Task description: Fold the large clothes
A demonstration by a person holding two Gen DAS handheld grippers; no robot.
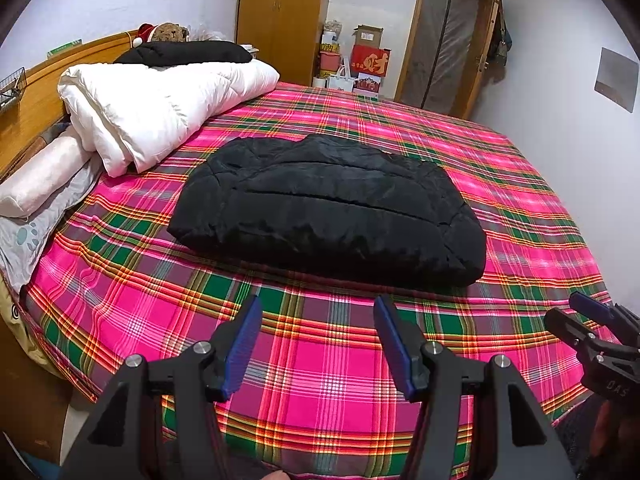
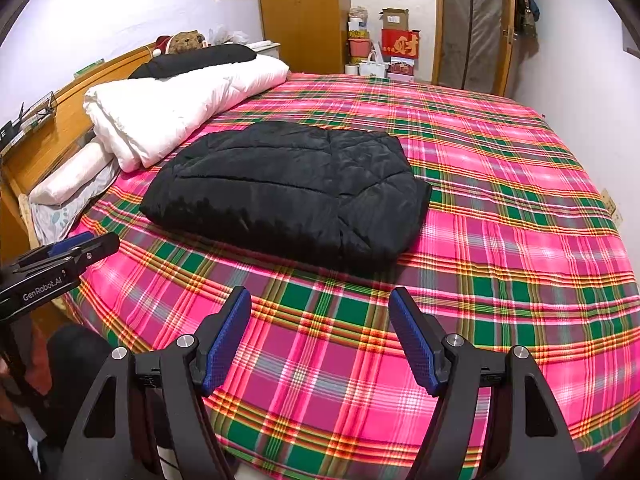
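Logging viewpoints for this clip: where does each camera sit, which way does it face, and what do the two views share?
Left wrist: on the left gripper, angled down over the bed at the black jacket; right gripper at right edge.
Right wrist: on the right gripper, same aim; left gripper at left edge.
Shared: jacket, white duvet, wardrobe, both grippers open.

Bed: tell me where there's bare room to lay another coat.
Bare sheet lies between the black coat and the far wall, and between it and both grippers. The headboard side is crowded: white quilt, pillows.
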